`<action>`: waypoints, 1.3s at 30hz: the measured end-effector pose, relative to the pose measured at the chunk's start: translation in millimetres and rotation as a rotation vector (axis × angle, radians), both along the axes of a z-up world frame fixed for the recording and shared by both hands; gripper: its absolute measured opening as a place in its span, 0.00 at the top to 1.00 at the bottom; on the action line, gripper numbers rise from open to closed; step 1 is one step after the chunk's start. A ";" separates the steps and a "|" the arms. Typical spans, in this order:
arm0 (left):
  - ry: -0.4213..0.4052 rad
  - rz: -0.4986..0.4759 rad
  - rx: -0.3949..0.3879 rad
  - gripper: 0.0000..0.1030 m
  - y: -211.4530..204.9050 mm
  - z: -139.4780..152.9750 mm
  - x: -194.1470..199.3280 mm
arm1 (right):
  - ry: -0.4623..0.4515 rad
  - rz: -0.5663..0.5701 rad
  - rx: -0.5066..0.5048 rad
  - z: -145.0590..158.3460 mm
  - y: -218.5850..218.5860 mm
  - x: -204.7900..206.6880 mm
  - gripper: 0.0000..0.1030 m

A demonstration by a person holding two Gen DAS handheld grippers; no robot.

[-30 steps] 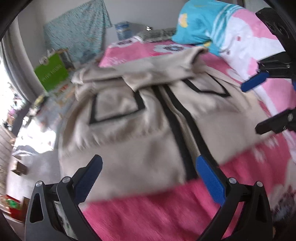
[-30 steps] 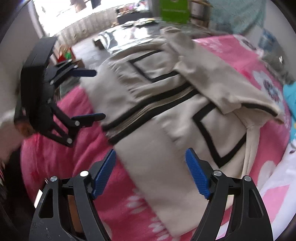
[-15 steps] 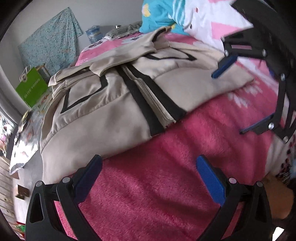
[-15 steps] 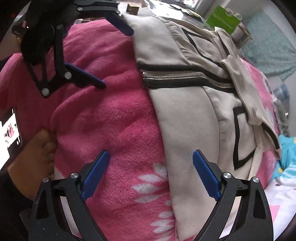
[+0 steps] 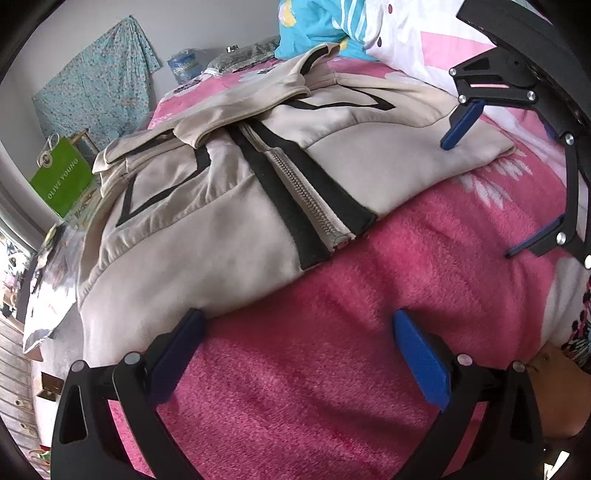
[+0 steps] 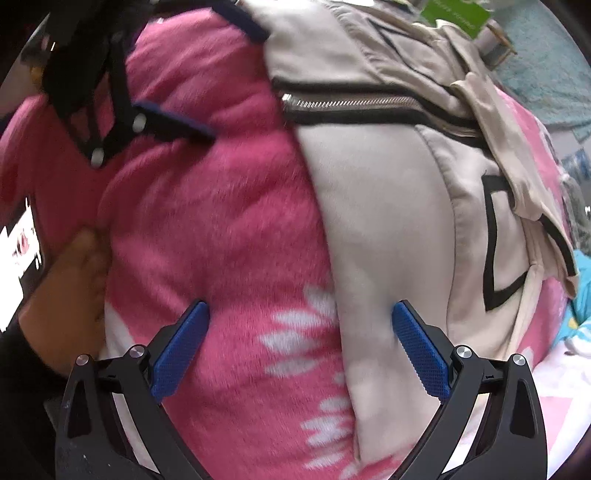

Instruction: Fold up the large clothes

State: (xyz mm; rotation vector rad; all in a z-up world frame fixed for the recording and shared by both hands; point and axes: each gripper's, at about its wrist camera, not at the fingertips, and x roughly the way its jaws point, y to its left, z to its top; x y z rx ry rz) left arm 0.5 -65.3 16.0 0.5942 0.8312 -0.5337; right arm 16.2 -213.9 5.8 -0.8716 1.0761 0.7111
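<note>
Pale wall [image 5: 207, 26] with hung teal floral cloth [image 5: 96, 81], green paper bag [image 5: 62, 181] below, bright daylight.

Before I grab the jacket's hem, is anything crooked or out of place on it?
Yes. A folded sleeve lies slanted across the jacket, covering the zipper's top. The hem looks flat on the pink blanket. Both the left gripper and the right gripper are open with nothing held.
</note>
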 end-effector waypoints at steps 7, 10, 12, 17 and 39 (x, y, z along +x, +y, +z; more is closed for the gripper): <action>-0.041 0.001 0.052 0.03 10.1 4.3 1.2 | 0.019 0.032 -0.117 -4.8 -29.2 -20.9 0.07; -0.036 0.002 0.076 0.03 15.7 4.2 3.2 | 0.040 -0.017 -0.145 -4.5 -47.0 -20.3 0.07; -0.026 0.001 0.082 0.03 19.0 4.6 4.7 | 0.037 -0.047 -0.153 -2.5 -57.0 -18.9 0.07; -0.078 0.015 0.094 0.03 22.6 12.4 1.8 | -0.078 -0.079 -0.148 12.5 -74.1 -18.4 0.11; -0.326 0.107 0.255 0.03 13.7 4.0 40.0 | -0.283 -0.244 -0.115 40.4 -107.5 56.8 0.61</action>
